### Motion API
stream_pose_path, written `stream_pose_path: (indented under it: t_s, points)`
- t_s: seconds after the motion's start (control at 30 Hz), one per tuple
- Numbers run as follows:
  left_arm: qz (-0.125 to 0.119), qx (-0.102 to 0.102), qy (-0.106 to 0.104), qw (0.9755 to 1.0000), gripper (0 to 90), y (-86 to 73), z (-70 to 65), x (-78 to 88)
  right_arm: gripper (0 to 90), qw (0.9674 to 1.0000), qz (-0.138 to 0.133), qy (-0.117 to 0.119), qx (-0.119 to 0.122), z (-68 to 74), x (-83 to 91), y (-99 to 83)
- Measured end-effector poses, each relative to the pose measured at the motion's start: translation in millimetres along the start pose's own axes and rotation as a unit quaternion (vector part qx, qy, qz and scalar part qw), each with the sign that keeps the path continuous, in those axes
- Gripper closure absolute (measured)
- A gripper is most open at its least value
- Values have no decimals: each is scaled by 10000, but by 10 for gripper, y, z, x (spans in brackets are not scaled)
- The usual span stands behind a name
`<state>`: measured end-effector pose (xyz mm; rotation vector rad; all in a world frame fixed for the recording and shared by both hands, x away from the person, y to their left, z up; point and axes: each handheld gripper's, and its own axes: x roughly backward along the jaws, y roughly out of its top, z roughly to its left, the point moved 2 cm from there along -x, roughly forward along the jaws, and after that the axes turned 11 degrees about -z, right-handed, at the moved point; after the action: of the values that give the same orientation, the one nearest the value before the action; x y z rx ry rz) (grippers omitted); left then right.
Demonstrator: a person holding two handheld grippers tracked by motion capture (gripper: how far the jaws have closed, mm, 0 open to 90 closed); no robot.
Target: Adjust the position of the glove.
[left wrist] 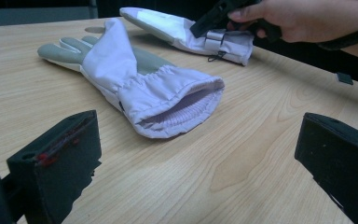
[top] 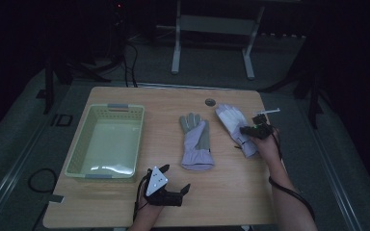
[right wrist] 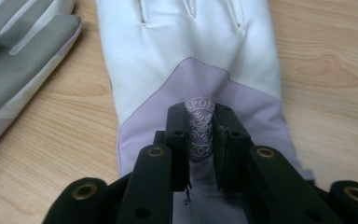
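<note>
On the wooden table [top: 221,192] lie two ski gloves, with a pale green basket [top: 84,142] standing empty at the left. The right gripper [right wrist: 200,140] is down on the back of the right-hand glove [right wrist: 191,56], near its cuff; its jaws stand close together with a fold of the lilac fabric, at the round snowflake badge [right wrist: 200,128], pinched up between the pads, so I judge it clenched on that glove. The glove itself lies flat on the table at the right, fingers pointing away from the person, apart from the second glove [top: 196,139], which lies palm up in the middle of the table with its cuff opening toward the near edge. The left gripper [left wrist: 196,168] rests low at the near edge, jaws spread wide with nothing between them, aimed at that middle glove's open cuff. The step in hand appears to be picking up the right-hand glove, probably for the basket. To do it well, the pinch should take enough fabric, ideally both layers; a hold on the top skin alone may slip under the glove's weight. A straight lift until the fingers clear the table would be prudent, then a carry high enough to pass over the middle glove and the basket's rim without dragging either. The glove is soft and will hang and swing from the pinch point.
</note>
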<state>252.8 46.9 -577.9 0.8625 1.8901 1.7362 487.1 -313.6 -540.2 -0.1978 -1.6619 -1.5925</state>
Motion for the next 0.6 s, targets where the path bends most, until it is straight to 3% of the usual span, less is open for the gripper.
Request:
stream_pose_path:
  t_s: [0.17, 0.3, 0.53, 0.6]
  points:
    - [-4, -8, 2, 10000, 7, 0, -2, -1, 790, 9997, -134, -192, -108, 56, 207, 61]
    - [3, -26, -1, 10000, 7, 0, -6, 0, 791, 9983, -398, -324, -282, 90, 436, 125]
    - [3, -20, 18, 10000, 7, 0, -7, -1, 793, 9942, -607, -615, -644, 166, 781, 186]
    - [6, -42, 22, 10000, 7, 0, -10, -1, 793, 9908, -693, -811, -829, 213, 905, 174]
